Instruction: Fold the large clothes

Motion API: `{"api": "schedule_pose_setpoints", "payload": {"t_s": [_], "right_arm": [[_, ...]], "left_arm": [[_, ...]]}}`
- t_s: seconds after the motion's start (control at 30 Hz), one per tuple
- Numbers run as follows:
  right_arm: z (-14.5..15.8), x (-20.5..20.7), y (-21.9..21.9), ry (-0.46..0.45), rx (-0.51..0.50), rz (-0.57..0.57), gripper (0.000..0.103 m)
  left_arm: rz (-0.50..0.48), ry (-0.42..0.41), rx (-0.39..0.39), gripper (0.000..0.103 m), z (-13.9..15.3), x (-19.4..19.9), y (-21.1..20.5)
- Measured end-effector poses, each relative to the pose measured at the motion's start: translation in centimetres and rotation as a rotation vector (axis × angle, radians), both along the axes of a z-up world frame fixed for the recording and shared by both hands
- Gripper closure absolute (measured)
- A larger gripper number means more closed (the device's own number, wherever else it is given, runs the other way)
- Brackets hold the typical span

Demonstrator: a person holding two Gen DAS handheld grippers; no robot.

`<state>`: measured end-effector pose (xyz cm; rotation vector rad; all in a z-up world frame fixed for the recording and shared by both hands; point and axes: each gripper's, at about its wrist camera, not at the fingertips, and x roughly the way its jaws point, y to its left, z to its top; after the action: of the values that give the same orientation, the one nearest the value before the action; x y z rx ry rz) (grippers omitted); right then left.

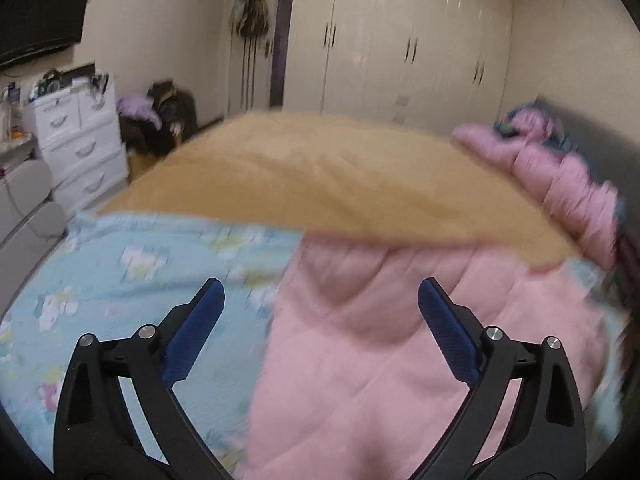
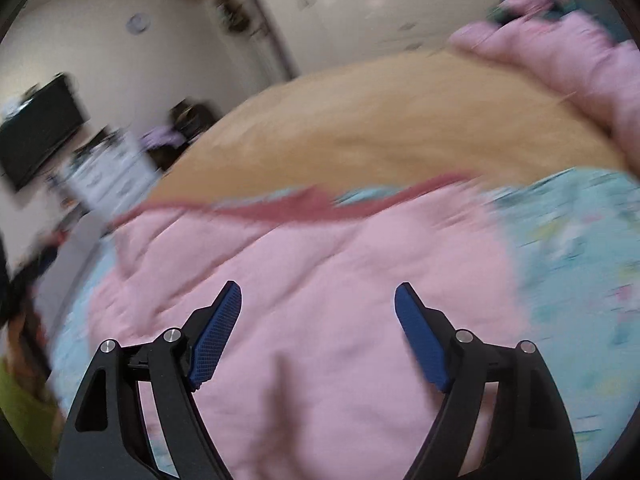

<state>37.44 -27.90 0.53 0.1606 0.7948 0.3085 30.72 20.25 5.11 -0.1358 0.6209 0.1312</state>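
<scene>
Since both views are pretty motion-blurred, take the fine detail with a grain of salt, but the layout is clear enough: the pink quilted garment (image 1: 400, 340) is spread flat on the bed, filling the lower middle and right of the left wrist view and most of the lower half of the right wrist view, lying on a light blue floral sheet (image 1: 120, 280). Laying it flat like that makes sense, you want the whole thing smoothed out before picking an edge to fold. Behind it, across the middle of the frame, is a tan blanket (image 1: 320, 176), and at the upper right a bunched pink quilt (image 1: 560, 176) is shoved out of the way, probably to free up folding space. A darker pink strip (image 2: 312, 200), maybe the lining or a hem, runs along the garment's far edge in the right wrist view. The left gripper (image 1: 320, 296) has its jaws spread wide and grasps nothing, hovering over the garment's left edge where pink meets blue. The right gripper (image 2: 318, 300) is likewise released and empty, over the middle of the garment. My guess is both are heading in for a first grab.
</scene>
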Motion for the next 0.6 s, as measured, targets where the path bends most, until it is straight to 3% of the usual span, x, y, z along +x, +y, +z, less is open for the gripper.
{"api": "schedule_pose_setpoints", "payload": {"t_s": [0.1, 0.2, 0.23, 0.27, 0.3, 0.33, 0.4, 0.6], "right_arm": [[-1.6, 1.6, -2.8, 0.073, -0.047, -0.079, 0.024], [-4.0, 2.9, -3.1, 0.143, -0.067, -0.06, 0.027], [-4.5, 3.1, -2.7, 0.155, -0.062, -0.043, 0.038], [-4.9, 3.3, -2.4, 0.164, -0.059, -0.033, 0.058], [-5.0, 3.2, -2.4, 0.148, -0.059, -0.041, 0.068], [-4.8, 3.0, -2.4, 0.13, -0.04, -0.041, 0.078], [-3.8, 2.3, -2.7, 0.081, -0.016, -0.051, 0.086], [1.6, 1.9, -4.2, -0.072, 0.078, -0.078, 0.089]], "left_arm": [[-0.003, 0.128, -0.067, 0.012, -4.5, 1.1, 1.2], [-0.001, 0.211, -0.118, 0.012, -7.8, 2.4, 1.6], [-0.003, 0.223, -0.119, 0.016, -8.4, 2.8, 1.4], [-0.01, 0.215, -0.117, 0.025, -8.6, 3.0, 1.1], [-0.012, 0.209, -0.118, 0.048, -8.6, 3.1, 0.9], [0.001, 0.206, -0.107, 0.064, -8.6, 3.2, 0.6], [0.008, 0.199, -0.107, 0.083, -8.1, 3.4, 0.5], [-0.003, 0.06, -0.043, 0.087, -2.7, 3.3, -0.2]]}}
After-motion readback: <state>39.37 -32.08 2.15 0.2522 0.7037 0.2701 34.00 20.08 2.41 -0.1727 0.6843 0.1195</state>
